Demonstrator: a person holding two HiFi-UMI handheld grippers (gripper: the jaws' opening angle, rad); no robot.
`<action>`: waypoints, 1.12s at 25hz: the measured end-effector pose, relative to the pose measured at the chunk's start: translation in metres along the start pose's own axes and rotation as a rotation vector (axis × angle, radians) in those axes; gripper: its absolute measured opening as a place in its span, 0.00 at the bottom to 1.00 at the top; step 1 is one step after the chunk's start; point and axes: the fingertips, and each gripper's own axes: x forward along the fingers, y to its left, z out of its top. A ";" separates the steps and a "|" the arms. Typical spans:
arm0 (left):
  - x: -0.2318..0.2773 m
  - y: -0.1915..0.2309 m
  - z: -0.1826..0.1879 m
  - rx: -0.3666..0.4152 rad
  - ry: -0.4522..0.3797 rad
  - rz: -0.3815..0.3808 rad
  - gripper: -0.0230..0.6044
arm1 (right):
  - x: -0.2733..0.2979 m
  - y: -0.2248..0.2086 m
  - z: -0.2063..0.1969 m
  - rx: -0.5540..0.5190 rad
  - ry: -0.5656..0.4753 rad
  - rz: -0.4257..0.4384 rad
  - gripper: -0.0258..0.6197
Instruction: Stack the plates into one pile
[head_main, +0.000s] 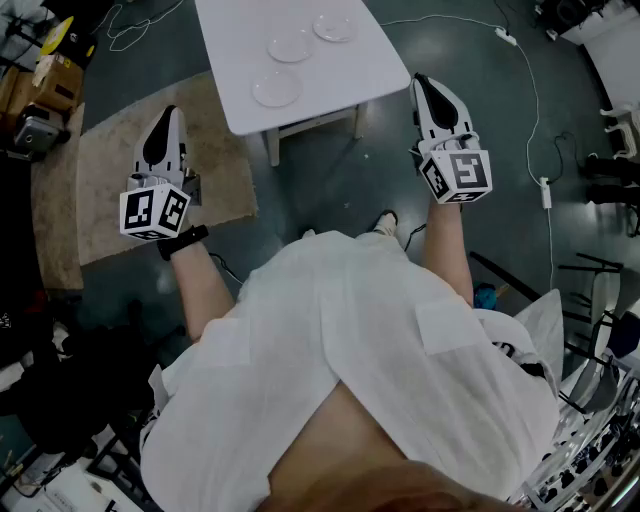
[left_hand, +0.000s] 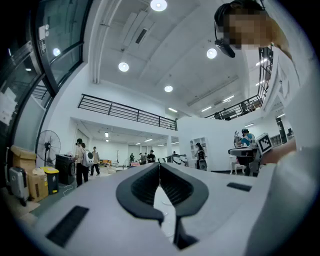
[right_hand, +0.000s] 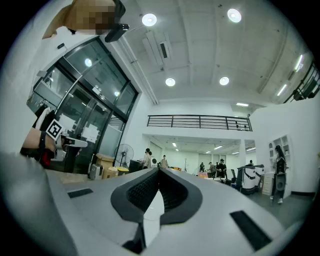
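Near plate (head_main: 276, 89) on the table (head_main: 235, 55), middle plate (head_main: 290, 46) behind it, far plate (head_main: 334, 27) farther back and right, all apart, rug (head_main: 100, 185) left of the table, left tongs (head_main: 168, 115) above the rug, right tongs (head_main: 422, 85) just beside the table's right edge.

Open air lies ahead of the fingers of the left gripper (head_main: 170, 113). The table (head_main: 350, 85) corner stands near, left of those of the right gripper (head_main: 420, 80). Its plates (head_main: 276, 89) lie apart.

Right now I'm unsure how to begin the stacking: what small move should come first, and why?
Probably step closer to the white rectangular table, where three round white plates lie apart: the left hand-held gripper and right hand-held gripper are both shut, empty and not over it.
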 end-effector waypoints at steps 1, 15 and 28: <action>0.000 0.001 0.000 -0.002 -0.001 0.003 0.05 | 0.001 0.002 -0.001 -0.001 0.001 0.002 0.08; -0.010 -0.005 -0.005 -0.028 -0.007 0.001 0.06 | -0.008 0.015 -0.006 0.022 0.006 0.043 0.08; -0.019 -0.011 -0.017 -0.033 0.019 -0.011 0.06 | -0.014 0.025 -0.020 -0.035 0.084 0.039 0.08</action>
